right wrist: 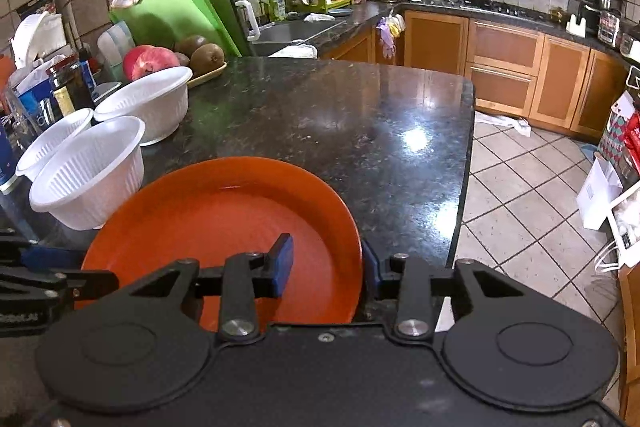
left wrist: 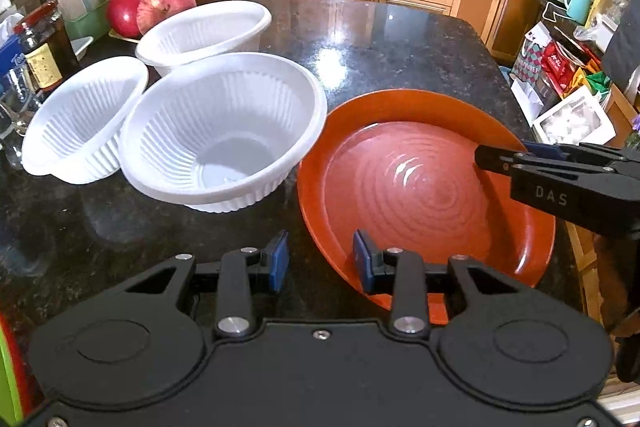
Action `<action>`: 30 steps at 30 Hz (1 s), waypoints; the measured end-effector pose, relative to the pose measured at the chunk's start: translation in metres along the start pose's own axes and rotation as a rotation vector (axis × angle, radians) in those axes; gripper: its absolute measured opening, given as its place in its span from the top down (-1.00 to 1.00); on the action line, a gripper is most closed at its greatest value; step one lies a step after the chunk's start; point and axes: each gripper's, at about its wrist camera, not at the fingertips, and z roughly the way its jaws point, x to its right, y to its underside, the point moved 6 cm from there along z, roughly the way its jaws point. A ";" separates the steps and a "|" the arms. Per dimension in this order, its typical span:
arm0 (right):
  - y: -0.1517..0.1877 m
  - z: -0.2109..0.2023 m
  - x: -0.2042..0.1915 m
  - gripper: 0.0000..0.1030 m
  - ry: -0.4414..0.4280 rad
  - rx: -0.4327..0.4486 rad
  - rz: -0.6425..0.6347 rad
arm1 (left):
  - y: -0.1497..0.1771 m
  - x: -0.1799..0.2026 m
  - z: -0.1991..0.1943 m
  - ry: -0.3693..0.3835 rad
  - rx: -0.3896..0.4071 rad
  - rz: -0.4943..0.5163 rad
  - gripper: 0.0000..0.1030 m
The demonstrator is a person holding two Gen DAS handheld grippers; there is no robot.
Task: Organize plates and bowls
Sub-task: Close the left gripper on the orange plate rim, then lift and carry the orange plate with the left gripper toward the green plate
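Note:
An orange plate [left wrist: 420, 187] lies on the dark granite counter [left wrist: 380, 43]; it also shows in the right wrist view [right wrist: 224, 211]. Three white ribbed plastic bowls stand to its left: a near one [left wrist: 224, 131], a left one [left wrist: 80, 119] and a far one [left wrist: 204, 31]. My left gripper [left wrist: 322, 259] is open, its jaws straddling the plate's near left rim. My right gripper [right wrist: 326, 263] is open, its jaws straddling the plate's right rim, one finger [right wrist: 282, 259] inside the plate. It enters the left wrist view from the right [left wrist: 520, 163].
Red pomegranates [left wrist: 148, 7] and kiwis [right wrist: 206, 57] sit on a tray behind the bowls. A dark sauce jar [left wrist: 44, 47], glassware and a green cutting board [right wrist: 172, 15] crowd the counter's left side. The counter's right edge [right wrist: 466, 163] drops to a tiled floor.

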 end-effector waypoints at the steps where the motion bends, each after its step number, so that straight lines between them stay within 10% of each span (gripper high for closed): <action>1: 0.001 -0.002 0.000 0.37 0.013 0.003 0.000 | 0.001 0.001 -0.001 0.003 -0.001 0.006 0.21; 30: 0.094 -0.115 -0.105 0.57 0.000 -0.088 -0.079 | 0.081 -0.054 -0.078 0.017 -0.034 0.040 0.36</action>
